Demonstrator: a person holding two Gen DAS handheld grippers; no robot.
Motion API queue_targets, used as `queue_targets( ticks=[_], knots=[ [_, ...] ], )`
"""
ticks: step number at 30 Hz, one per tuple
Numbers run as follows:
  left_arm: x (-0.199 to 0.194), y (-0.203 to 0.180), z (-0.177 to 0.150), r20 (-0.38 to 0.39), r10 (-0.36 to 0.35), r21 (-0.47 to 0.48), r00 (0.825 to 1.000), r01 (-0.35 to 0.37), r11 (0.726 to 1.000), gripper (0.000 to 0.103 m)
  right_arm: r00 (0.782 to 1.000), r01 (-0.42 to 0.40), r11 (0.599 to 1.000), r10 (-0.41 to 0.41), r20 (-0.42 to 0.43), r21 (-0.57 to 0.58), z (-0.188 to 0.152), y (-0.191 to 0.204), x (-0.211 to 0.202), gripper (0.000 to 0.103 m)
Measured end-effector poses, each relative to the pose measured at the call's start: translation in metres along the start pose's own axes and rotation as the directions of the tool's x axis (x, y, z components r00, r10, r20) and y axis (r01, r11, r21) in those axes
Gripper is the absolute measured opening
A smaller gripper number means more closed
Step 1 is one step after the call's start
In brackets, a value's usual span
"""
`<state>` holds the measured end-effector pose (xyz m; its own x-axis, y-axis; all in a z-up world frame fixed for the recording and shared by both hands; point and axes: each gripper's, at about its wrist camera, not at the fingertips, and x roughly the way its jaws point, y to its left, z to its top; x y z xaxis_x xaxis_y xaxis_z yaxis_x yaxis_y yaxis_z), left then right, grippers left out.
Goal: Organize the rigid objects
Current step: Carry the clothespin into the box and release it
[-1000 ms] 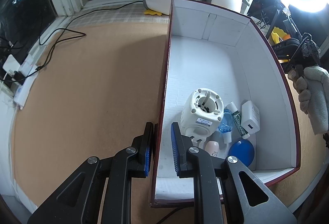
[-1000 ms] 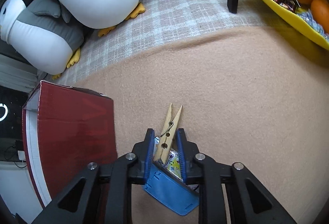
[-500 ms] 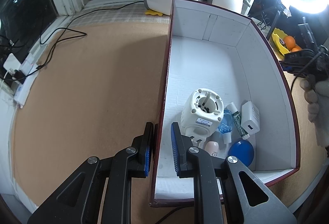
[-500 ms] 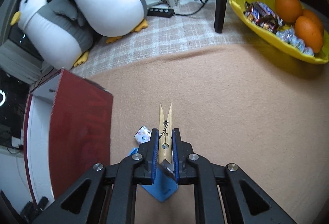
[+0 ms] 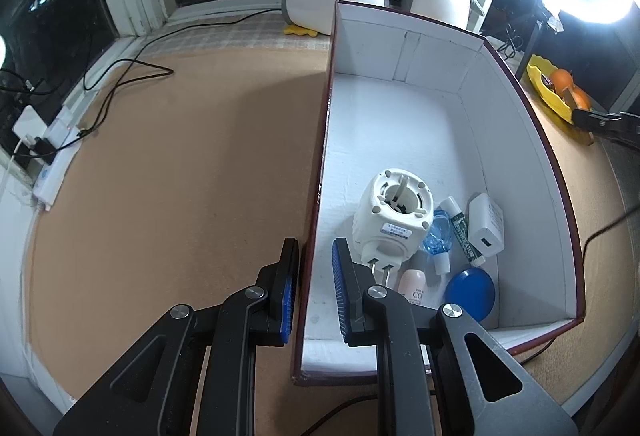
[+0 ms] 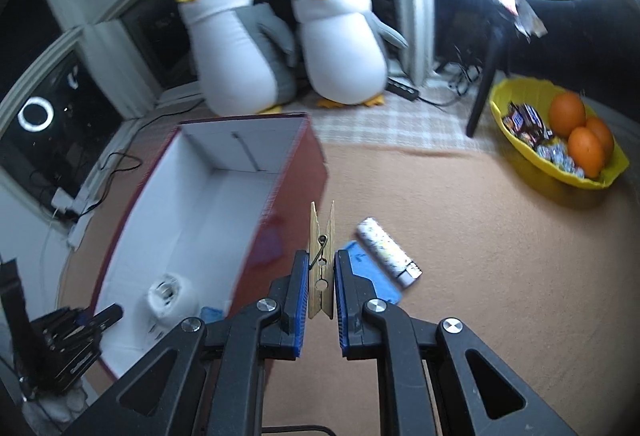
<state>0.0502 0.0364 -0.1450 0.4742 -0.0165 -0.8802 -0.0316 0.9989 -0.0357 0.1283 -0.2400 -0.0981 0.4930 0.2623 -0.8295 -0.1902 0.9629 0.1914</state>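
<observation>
The right tool (image 6: pixel 321 286) is clamped on a wooden peg (image 6: pixel 321 261), gripped near its spring so that the tips point forward and up, clear of the tabletop (image 6: pixel 460 216). It is carried raised, just beside the right wall of the box (image 6: pixel 296 172), presumably so that the peg can be passed over the rim and dropped inside. Below and just to the right of it, a blue card (image 6: pixel 374 278) and a patterned tube (image 6: pixel 386 252) are left lying on the tabletop, touching each other; these are judged to be the next things to be gathered.

The left tool (image 5: pixel 314 286) is set astride the left wall of the box (image 5: pixel 318 172), one finger outside and one inside. A gap is seen between the pads and the wall, so the fingers are held apart and nothing is gripped; the box is probably being steadied for the drop.

Inside, at the near end, a white plug-in unit (image 5: pixel 394 222), a charger (image 5: pixel 486 226), a green stick (image 5: pixel 462 228), a clear blue piece (image 5: pixel 438 236), a small pink bottle (image 5: pixel 412 286) and a blue disc (image 5: pixel 470 290) are already packed close together. The far half of the floor is bare, so room remains for the peg.
</observation>
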Motion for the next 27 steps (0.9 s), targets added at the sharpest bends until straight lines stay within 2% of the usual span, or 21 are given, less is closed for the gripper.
queue_targets(
  ticks=[4,7,13,18,27],
  knots=[
    [-0.001,-0.001,-0.002,0.005,0.002,0.007,1.000,-0.002,1.000,0.016,0.998,-0.049,0.997,0.050,0.029,-0.063,-0.009,0.028,-0.022,0.011],
    [-0.002,-0.001,-0.003,0.008,0.002,0.012,1.000,-0.002,1.000,0.016,0.995,-0.092,0.991,0.094,0.022,-0.099,-0.019,0.050,-0.029,0.011],
    [-0.004,-0.001,-0.005,0.014,-0.002,0.019,1.000,0.002,1.000,0.016,0.992,-0.128,0.978,0.129,-0.005,-0.166,-0.038,0.085,-0.030,0.011],
    [-0.004,-0.001,-0.005,0.019,-0.006,0.025,1.000,0.006,1.000,0.016,0.990,-0.141,0.971,0.138,-0.026,-0.196,-0.048,0.101,-0.023,0.011],
    [-0.004,0.000,-0.006,0.022,-0.021,0.026,1.000,0.020,0.999,0.016,0.993,-0.116,0.965,0.110,-0.040,-0.233,-0.060,0.120,-0.015,0.011]
  ],
)
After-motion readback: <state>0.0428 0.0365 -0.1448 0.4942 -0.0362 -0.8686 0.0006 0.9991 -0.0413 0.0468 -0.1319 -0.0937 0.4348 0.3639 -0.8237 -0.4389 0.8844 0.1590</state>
